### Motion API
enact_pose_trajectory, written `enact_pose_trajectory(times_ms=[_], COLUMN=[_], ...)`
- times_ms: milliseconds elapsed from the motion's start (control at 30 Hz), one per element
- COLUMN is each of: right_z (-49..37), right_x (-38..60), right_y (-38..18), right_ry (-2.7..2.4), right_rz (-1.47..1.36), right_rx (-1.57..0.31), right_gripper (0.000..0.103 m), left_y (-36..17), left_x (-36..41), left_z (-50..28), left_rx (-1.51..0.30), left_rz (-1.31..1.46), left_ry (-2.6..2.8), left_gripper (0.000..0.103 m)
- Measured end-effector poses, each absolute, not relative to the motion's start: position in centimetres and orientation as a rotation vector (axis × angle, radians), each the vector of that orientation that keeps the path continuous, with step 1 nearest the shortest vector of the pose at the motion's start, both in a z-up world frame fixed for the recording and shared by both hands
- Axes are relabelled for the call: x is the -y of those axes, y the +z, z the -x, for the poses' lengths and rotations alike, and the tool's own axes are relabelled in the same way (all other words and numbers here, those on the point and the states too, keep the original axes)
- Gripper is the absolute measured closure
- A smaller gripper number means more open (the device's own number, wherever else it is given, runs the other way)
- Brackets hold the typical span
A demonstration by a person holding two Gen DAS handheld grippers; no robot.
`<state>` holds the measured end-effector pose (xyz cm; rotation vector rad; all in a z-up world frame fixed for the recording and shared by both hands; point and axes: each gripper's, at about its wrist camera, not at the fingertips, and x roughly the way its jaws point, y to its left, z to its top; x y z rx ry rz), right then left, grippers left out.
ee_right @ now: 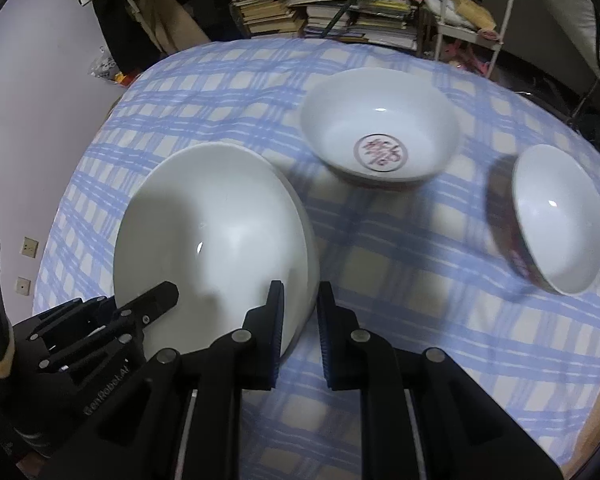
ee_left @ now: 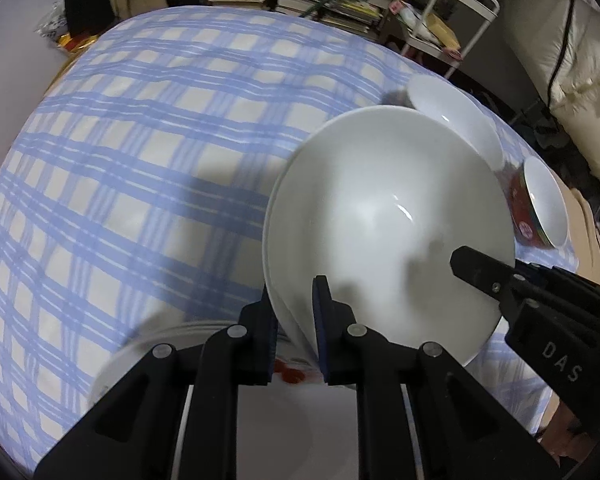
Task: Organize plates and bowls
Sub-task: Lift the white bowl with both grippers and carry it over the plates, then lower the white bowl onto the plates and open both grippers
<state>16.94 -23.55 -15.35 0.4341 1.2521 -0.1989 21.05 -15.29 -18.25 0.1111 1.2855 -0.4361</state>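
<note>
I hold one large white bowl [ee_left: 380, 216] [ee_right: 212, 232] tilted above the blue checked tablecloth [ee_left: 140, 160] with both grippers. My left gripper [ee_left: 296, 312] is shut on its near left rim. My right gripper [ee_right: 300, 308] is shut on its right rim, and its dark fingertip [ee_left: 480, 272] reaches over that rim in the left wrist view. Below the bowl lies a white plate [ee_left: 152, 344] with red marks, mostly hidden. A white bowl with a red emblem [ee_right: 380, 136] [ee_left: 452, 116] stands farther back. A smaller bowl, red outside [ee_right: 556, 220] [ee_left: 544, 204], stands at the right.
Stacks of books and papers [ee_right: 332, 8] fill shelves behind the table. A white wire cart [ee_right: 476, 4] stands at the back right. A pale wall with sockets [ee_right: 28, 248] runs along the left, and the table's right edge [ee_left: 572, 248] lies close to the red bowl.
</note>
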Motion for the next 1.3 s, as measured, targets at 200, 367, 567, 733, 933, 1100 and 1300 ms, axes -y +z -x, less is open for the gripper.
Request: enact_pose_trajectory(times_ms=[200,367,567,733,933,1100,1300], right_z=[-15.1,-14.3,-14.2,-14.5,-14.8,-15.4,-16.8], right_x=[24.5,25.8,26.0,26.4,27.6,29.7,32.9], right_y=[-15.6,-16.4,-16.5,-15.7,-12.2,-10.3,-9.8], right_ry=[-0.259,-0.253,-0.241,-0.247,-0.254,-0.26,-0.287], right_rz=[-0.414,-0.511,-0.522,-0.553,-0.47,-0.464,-0.485], right_rx=[-1.272,-1.265,-1.263,-1.252,-1.158,-1.087,-1.063], right_gripper=[0.086,0.087,0.087,0.087,0.087,0.07,0.048], left_y=[-18.6,-19.3,-18.2,-16.2,-13.8,-12.5,-11.0], left_x=[17.1,17.1,16.8,16.3,16.0,16.4,18.2], left_z=[-19.7,-19.6,-19.2,-19.4,-20.7,-22.9,-25.9], left_rx=[-1.293,-1.285,-1.24,-1.204,-1.147,-1.135,-1.136], left_rz=[-0.143,-0.154,-0.159,-0.147,-0.165,-0.142,-0.145], left_ry=[-0.474,-0.461,-0.457,-0.449,-0.397,-0.366,-0.375], left_gripper=[0.086,0.086,0.086,0.086,0.072,0.054,0.037])
